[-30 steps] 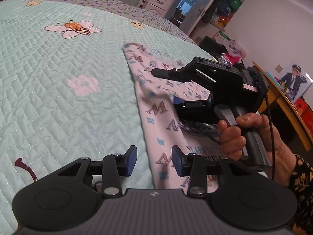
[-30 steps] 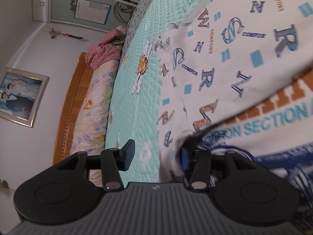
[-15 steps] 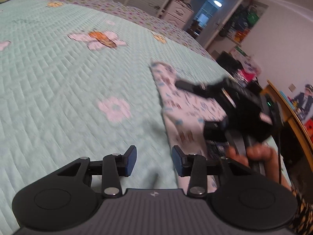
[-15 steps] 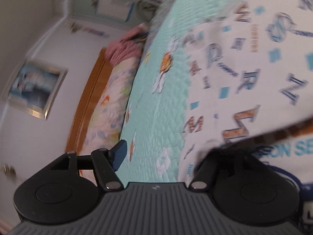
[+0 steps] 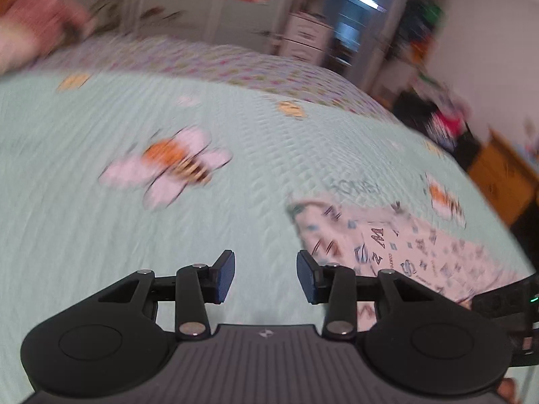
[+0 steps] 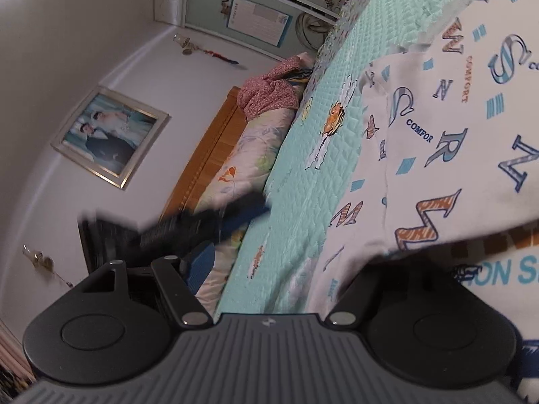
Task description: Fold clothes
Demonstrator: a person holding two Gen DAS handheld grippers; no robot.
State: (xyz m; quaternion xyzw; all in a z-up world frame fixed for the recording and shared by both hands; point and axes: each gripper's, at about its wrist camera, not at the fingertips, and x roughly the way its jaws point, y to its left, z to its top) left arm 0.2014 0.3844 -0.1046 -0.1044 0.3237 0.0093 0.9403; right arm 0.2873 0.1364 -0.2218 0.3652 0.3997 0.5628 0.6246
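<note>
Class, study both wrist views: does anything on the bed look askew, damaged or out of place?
Nothing looks damaged or spilled. The letter-print garment lies on the green quilt, one edge draped over a finger of the right hand-held gripper. The left hand-held gripper is open and empty.

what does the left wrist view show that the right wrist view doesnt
Only the left wrist view: the open, empty left gripper over bare quilt, a blurred doorway and a wooden desk.

Only the right wrist view: a framed photo, the wooden headboard, a pink garment by the pillow, and the right gripper open, one finger under the cloth.

Both: the mint quilt with bee motifs and the letter-print garment.
</note>
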